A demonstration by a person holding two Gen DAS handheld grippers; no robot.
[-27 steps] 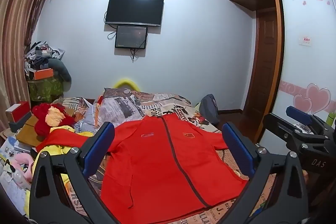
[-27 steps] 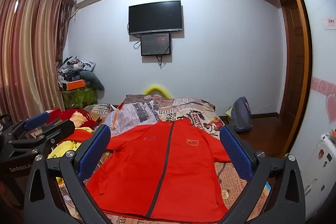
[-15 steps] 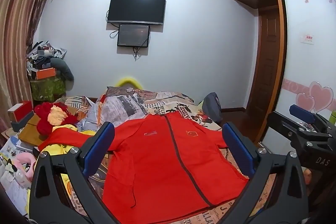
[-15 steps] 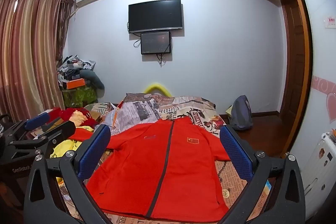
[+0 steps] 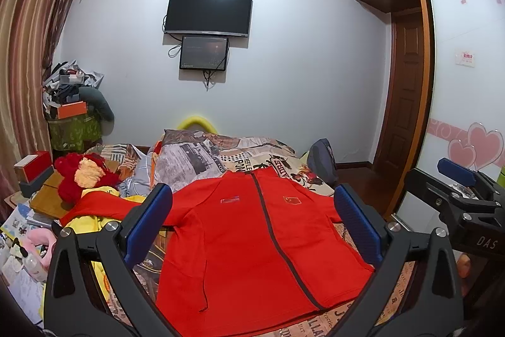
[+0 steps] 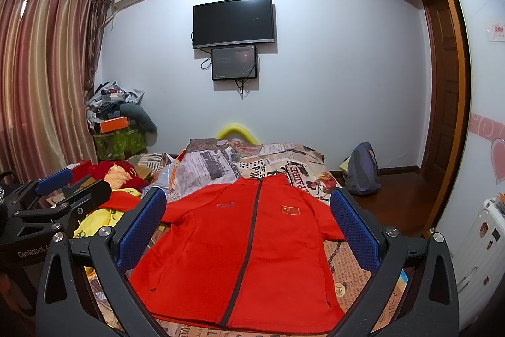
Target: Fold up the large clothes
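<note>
While the red jacket [image 5: 252, 242] lies flat, zipped, on the bed [image 6: 284, 160], your left gripper [image 5: 252, 229] and right gripper [image 6: 249, 226] hover wide apart, empty; folding unstarted; next, I'd judge, reach for a sleeve.

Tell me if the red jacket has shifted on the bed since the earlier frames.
No. The red jacket lies in the same place against the printed bedspread.
</note>
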